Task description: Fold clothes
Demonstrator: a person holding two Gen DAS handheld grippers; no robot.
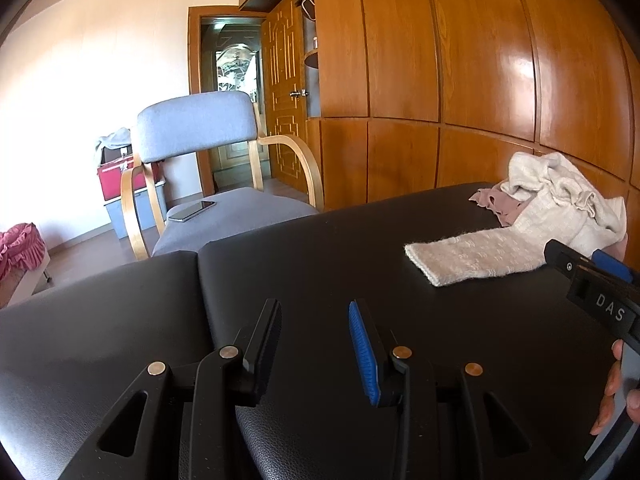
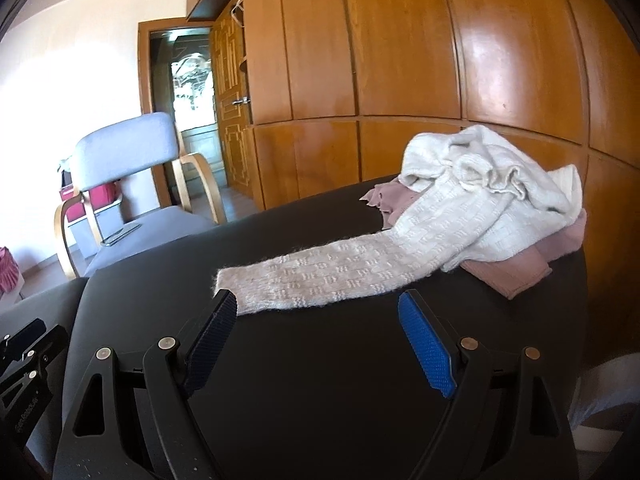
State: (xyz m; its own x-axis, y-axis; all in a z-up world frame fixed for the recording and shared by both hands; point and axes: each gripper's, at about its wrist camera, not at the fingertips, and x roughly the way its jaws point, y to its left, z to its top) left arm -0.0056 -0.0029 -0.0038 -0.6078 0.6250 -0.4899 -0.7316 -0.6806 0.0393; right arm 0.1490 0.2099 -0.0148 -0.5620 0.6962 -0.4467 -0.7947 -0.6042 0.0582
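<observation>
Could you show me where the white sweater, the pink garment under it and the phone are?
white sweater (image 2: 460, 216), right wrist view, on its knitted body.
pink garment (image 2: 516, 270), right wrist view, on its lower fold.
phone (image 1: 192, 210), left wrist view, on its screen.

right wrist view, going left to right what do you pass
pink frilly cloth → grey armchair → open doorway → cream knit sleeve lying on the black table → pile of cream knit over pink garment
</observation>
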